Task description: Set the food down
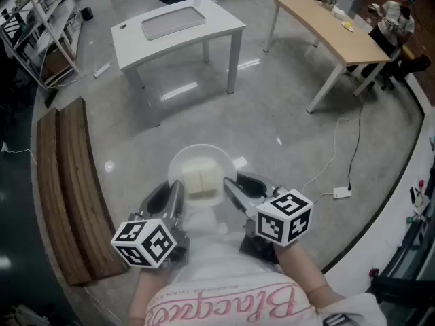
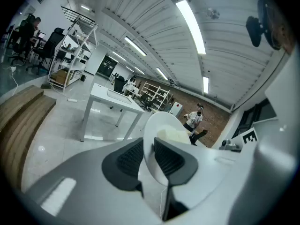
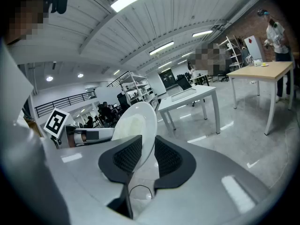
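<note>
A pale yellow block of food (image 1: 202,178) lies on a round white plate (image 1: 178,165), held level above the floor in front of me. My left gripper (image 1: 173,202) is shut on the plate's left rim. My right gripper (image 1: 234,190) is shut on its right rim. In the left gripper view the plate (image 2: 159,123) stands edge-on between the ribbed pads (image 2: 169,157) of my left gripper (image 2: 147,156), with the food (image 2: 177,136) beyond. In the right gripper view the plate (image 3: 143,116) is pinched the same way by my right gripper (image 3: 146,156), the food (image 3: 125,126) showing on its face.
A white table (image 1: 224,24) with a grey tray (image 1: 172,22) stands ahead across the polished floor. A long wooden table (image 1: 326,29) is at the right, with a person (image 1: 394,19) beyond it. A wooden bench (image 1: 68,182) runs along the left. A power strip (image 1: 342,193) and its cable lie at the right.
</note>
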A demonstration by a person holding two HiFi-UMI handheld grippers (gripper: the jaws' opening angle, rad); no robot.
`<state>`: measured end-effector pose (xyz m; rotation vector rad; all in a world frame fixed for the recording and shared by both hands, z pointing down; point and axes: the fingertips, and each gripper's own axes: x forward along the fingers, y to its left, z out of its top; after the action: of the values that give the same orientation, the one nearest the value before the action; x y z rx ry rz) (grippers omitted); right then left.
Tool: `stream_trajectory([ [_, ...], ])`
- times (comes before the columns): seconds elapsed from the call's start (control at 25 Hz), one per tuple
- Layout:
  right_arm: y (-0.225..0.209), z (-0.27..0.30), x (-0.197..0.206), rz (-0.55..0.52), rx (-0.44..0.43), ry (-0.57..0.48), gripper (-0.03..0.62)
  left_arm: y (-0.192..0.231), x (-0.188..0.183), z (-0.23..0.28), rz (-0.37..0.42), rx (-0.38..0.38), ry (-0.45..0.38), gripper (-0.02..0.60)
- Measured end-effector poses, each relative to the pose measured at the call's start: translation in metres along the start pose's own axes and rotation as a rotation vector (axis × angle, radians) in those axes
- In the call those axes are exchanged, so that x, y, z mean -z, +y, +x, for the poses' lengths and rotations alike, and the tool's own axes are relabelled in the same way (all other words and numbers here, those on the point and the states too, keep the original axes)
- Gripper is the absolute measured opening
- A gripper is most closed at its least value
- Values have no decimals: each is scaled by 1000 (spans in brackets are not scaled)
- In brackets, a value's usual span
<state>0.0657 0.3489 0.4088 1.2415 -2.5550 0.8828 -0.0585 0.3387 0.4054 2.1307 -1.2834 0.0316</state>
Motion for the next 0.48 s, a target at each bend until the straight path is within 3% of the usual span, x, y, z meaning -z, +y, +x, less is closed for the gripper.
stream_trajectory([
  [0.48,5,2,-2,-23,2,6,87,4,-2,-3,-17,-3,-16,74],
])
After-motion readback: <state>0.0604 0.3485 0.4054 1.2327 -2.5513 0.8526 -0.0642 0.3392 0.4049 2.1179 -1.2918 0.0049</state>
